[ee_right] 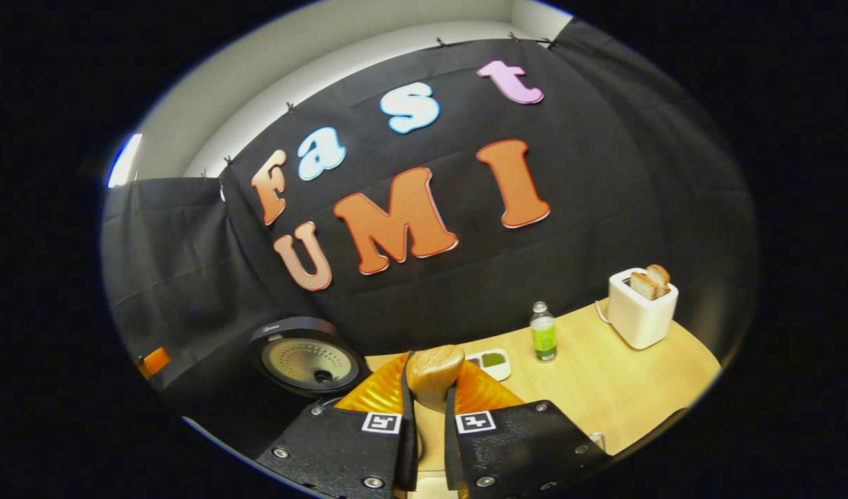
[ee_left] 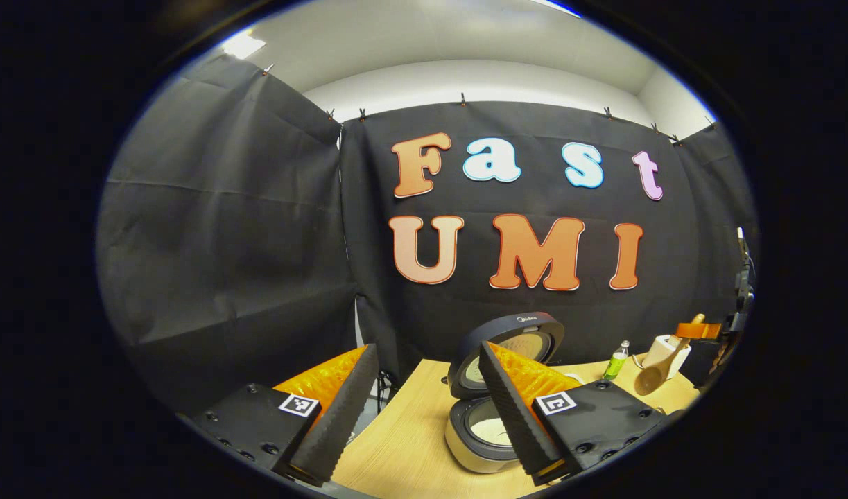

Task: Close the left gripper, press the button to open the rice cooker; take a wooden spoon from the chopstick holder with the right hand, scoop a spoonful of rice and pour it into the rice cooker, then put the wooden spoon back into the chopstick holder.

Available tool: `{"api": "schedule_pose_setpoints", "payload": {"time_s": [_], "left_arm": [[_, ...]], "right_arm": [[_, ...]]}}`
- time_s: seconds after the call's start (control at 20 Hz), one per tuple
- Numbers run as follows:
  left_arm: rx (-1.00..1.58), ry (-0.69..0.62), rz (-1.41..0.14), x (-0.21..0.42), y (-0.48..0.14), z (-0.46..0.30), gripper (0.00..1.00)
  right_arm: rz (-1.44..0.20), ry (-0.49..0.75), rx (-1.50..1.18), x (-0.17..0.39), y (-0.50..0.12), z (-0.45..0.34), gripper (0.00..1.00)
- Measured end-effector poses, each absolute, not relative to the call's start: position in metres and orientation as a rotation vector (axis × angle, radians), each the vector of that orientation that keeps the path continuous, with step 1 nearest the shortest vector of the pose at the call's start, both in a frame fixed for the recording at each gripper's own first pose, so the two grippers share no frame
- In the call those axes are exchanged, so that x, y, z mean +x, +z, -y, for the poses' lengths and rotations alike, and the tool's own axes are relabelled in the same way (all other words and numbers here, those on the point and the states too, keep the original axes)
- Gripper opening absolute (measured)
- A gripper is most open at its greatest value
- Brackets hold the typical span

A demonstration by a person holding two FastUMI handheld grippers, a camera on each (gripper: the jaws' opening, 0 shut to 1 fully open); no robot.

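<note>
The left claw (ee_left: 424, 409) hangs level above the wooden surface (ee_left: 403, 443), its 2 fingers spread wide with nothing between them. Beyond it the rice cooker (ee_left: 486, 430) stands with its lid up and pale rice in the pot; small writing on the lid's rim is too small to read. In the right gripper view the right claw (ee_right: 427, 416), tilted, is closed narrowly on the wooden spoon (ee_right: 434, 378). Farther right sit a green-labelled bottle (ee_right: 543, 333), a small dish (ee_right: 491, 362) of something green, and a white toaster (ee_right: 642, 308) holding 2 bread slices.
</note>
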State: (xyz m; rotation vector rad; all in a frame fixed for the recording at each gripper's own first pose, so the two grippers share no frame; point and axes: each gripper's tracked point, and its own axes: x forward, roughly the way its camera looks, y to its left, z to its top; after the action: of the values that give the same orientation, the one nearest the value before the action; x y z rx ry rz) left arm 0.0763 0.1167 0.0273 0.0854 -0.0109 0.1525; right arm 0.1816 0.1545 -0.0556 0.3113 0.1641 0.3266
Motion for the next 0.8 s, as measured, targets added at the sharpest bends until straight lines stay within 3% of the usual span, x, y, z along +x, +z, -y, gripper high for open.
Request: {"api": "schedule_pose_setpoints", "payload": {"time_s": [0.35, 0.55, 0.65, 0.8], "left_arm": [[0.112, 0.187, 0.063, 0.075, 0.047, -0.087, 0.98], [0.107, 0.188, 0.065, 0.069, 0.049, -0.068, 1.00], [0.111, 0.188, 0.061, 0.067, 0.048, -0.062, 0.94], [0.146, 0.208, 0.059, 0.061, 0.049, -0.061, 0.94]], "right_arm": [[-0.223, 0.196, 0.363, 0.171, -0.109, -0.047, 0.14], [-0.296, 0.184, 0.387, 0.166, -0.156, -0.033, 0.14], [-0.337, 0.178, 0.395, 0.166, -0.182, -0.030, 0.15], [-0.378, 0.181, 0.405, 0.168, -0.212, -0.032, 0.15]]}}
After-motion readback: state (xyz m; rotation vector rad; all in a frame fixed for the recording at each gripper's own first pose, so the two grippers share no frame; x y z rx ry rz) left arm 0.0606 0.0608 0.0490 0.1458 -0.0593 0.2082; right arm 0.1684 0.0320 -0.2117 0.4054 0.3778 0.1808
